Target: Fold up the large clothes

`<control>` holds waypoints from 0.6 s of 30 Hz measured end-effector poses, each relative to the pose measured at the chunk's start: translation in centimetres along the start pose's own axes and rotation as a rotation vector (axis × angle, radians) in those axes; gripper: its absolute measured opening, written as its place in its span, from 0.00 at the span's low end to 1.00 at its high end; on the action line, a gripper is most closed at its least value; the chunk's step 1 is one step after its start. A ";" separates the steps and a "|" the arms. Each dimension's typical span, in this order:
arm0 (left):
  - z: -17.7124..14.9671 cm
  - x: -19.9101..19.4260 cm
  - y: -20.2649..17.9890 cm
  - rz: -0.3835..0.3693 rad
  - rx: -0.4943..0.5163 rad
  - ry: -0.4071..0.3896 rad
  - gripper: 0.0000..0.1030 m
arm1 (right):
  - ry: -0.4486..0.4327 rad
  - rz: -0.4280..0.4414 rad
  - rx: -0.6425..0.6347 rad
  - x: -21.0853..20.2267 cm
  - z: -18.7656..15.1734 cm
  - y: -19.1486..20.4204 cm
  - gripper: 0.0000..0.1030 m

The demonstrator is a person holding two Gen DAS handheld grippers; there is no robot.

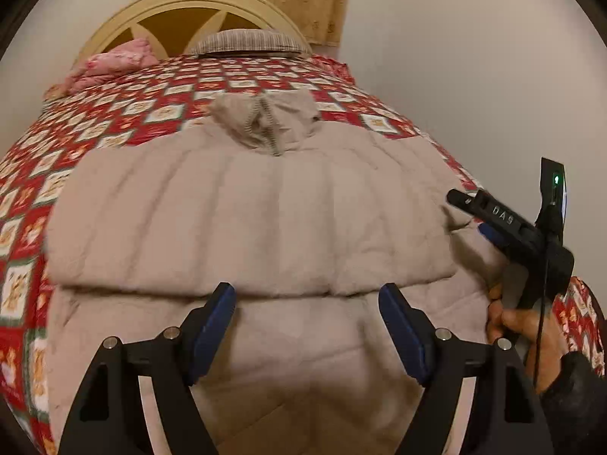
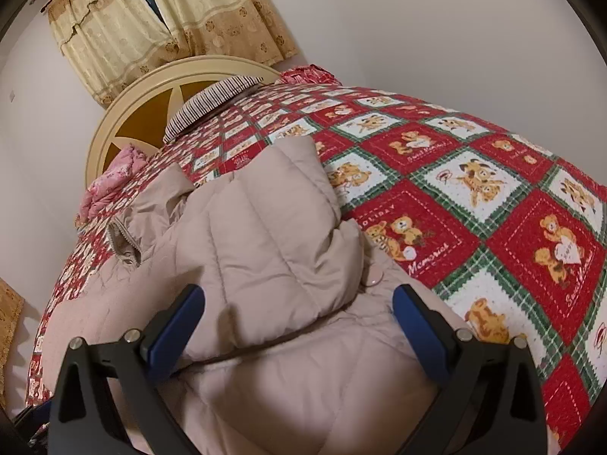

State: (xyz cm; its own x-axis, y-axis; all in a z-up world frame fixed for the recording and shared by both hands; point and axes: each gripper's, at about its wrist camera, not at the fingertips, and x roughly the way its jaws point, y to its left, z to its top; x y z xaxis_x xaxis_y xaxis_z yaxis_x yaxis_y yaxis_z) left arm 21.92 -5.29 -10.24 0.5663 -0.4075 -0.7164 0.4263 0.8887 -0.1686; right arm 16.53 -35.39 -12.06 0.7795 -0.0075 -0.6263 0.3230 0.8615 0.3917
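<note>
A beige quilted puffer jacket (image 1: 246, 208) lies on the bed, its hood (image 1: 265, 121) toward the headboard and a sleeve folded across the body. My left gripper (image 1: 307, 295) is open and empty, hovering just above the jacket's lower part near the sleeve's fold edge. My right gripper (image 2: 299, 299) is open and empty above the jacket's (image 2: 265, 235) right side, its fingers either side of a folded sleeve. The right gripper also shows in the left wrist view (image 1: 470, 212), at the jacket's right edge, held by a hand.
The bed has a red, white and green teddy-bear quilt (image 2: 474, 208). A striped pillow (image 1: 246, 41), a pink cloth (image 1: 114, 62) and a cream headboard (image 1: 189, 3) are at the far end. A wall runs along the bed's right side. Curtains (image 2: 170, 19) hang behind.
</note>
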 end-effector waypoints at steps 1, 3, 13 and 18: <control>-0.3 -0.3 0.6 0.014 -0.017 0.005 0.76 | 0.005 -0.004 -0.003 0.0 0.0 0.1 0.98; -0.9 -1.2 1.7 0.027 -0.054 -0.029 0.76 | 0.024 0.014 0.001 -0.2 0.2 0.1 0.97; -5.4 -3.6 11.0 0.146 -0.479 -0.213 0.76 | 0.212 0.199 -0.158 -1.4 -2.5 6.7 0.77; -5.9 -2.9 12.2 0.097 -0.543 -0.214 0.76 | 0.266 0.155 -0.313 -0.3 -3.7 9.8 0.17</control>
State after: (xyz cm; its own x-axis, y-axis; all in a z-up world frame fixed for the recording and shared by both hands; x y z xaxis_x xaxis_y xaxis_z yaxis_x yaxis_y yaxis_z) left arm 21.27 7.96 -14.17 0.7387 -0.3020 -0.6027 -0.0247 0.8813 -0.4719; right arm 17.47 -25.04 -10.57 0.6275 0.2299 -0.7439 0.0029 0.9547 0.2974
